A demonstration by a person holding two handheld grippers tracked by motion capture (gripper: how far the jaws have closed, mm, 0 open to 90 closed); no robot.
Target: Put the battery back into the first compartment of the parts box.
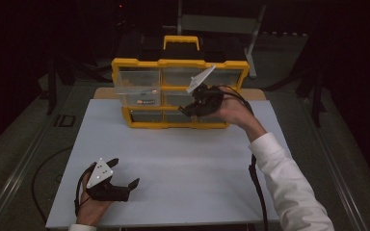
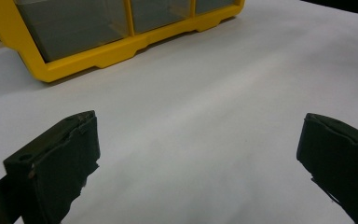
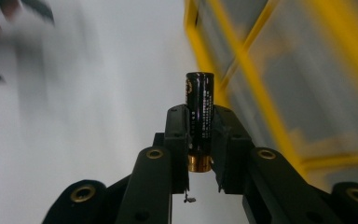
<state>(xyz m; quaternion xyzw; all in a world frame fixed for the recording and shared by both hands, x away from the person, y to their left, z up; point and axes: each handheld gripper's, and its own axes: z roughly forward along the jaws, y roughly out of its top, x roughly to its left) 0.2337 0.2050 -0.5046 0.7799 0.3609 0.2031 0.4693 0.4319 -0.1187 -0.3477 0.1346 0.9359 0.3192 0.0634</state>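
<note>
A yellow organizer [image 1: 178, 91] with clear drawers stands at the far side of the white table [image 1: 183, 163]; its upper left drawer [image 1: 137, 86] is pulled out. My right gripper [image 1: 187, 109] hangs in front of the organizer's lower right drawers, turned on its side. It is shut on a black battery [image 3: 199, 109] with a copper end, which sticks out past the jaws. My left gripper [image 1: 124, 173] rests low near the table's front left edge, jaws wide open with nothing between them. The organizer's bottom edge [image 2: 116, 49] lies ahead of it.
A yellow handle [image 1: 181, 42] tops the organizer. Dark floor and a metal stand [image 1: 221, 24] lie beyond the table. Cables trail from both grippers off the table's front edge.
</note>
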